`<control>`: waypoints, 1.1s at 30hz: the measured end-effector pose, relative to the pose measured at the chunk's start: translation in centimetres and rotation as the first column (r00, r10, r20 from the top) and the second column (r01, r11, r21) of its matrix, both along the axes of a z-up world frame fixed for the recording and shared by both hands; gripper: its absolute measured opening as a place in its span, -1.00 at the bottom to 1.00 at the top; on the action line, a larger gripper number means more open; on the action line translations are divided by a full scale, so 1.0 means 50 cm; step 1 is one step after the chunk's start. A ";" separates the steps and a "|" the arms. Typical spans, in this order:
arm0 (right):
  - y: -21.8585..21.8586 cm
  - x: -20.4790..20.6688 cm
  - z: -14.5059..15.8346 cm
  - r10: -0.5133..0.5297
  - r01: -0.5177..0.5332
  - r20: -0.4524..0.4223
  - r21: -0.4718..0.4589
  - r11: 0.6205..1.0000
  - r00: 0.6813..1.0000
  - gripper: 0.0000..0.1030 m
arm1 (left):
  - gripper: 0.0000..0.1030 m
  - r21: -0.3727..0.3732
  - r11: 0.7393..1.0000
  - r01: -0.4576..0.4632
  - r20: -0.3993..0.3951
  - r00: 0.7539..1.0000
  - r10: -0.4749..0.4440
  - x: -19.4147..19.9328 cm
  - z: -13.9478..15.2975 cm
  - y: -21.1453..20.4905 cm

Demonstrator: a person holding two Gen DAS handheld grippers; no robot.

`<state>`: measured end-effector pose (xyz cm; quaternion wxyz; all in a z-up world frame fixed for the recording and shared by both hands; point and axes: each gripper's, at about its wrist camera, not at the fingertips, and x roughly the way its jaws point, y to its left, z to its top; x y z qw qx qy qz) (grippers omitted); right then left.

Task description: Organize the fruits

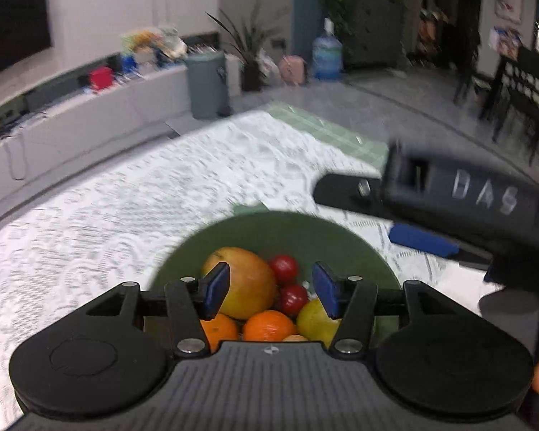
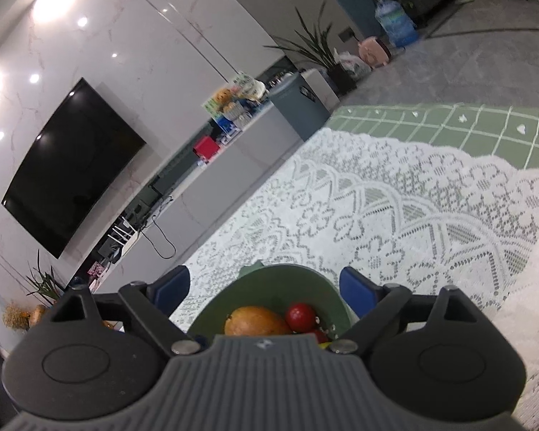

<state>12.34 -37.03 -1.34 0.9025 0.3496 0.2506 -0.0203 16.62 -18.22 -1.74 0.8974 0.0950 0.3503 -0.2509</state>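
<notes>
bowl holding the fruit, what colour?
Green bowl, plain with no pattern; the left wrist view shows it best.

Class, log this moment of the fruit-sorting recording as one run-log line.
left tongs: open, empty, above green bowl | right tongs: open, empty | bowl: mango, tomatoes, oranges | table: lace cloth

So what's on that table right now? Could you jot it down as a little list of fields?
container: green bowl
fruit in bowl: mango, two red tomatoes, two oranges, yellow-green fruit
surface: white lace cloth over green checked cloth
left tool: open, empty, above the bowl
right tool: open, empty
</notes>
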 end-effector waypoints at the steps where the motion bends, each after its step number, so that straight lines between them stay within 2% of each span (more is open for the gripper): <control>1: 0.005 -0.004 0.005 0.004 -0.004 0.007 -0.013 1.000 1.000 0.72 | 0.27 -0.008 1.000 -0.020 0.015 1.000 0.020 -0.009 0.011 0.011; 5: 0.024 -0.021 0.022 0.028 -0.025 0.049 -0.064 0.998 0.998 0.82 | 0.34 -0.031 0.995 -0.098 0.075 0.992 0.100 -0.046 0.052 0.053; 10: 0.046 -0.056 0.041 0.070 -0.059 0.088 -0.121 0.991 0.994 0.91 | 0.48 -0.054 0.979 -0.195 0.153 0.968 0.201 -0.100 0.091 0.101; 17: 0.081 -0.113 0.069 0.137 -0.109 0.116 -0.215 0.971 0.984 0.92 | 0.56 -0.100 0.954 -0.284 0.202 0.933 0.299 -0.161 0.112 0.151; 20: 0.108 -0.137 0.080 0.183 -0.145 0.119 -0.272 0.951 0.976 0.92 | 0.56 -0.109 0.939 -0.325 0.233 0.910 0.342 -0.184 0.112 0.171; 24: 0.148 -0.180 0.097 0.205 -0.133 0.153 -0.381 0.915 0.967 0.92 | 0.57 -0.104 0.918 -0.382 0.266 0.879 0.395 -0.222 0.105 0.186; 33: 0.210 -0.266 0.127 0.280 -0.174 0.136 -0.514 0.840 0.950 0.92 | 0.62 -0.094 0.886 -0.454 0.267 0.846 0.462 -0.261 0.079 0.217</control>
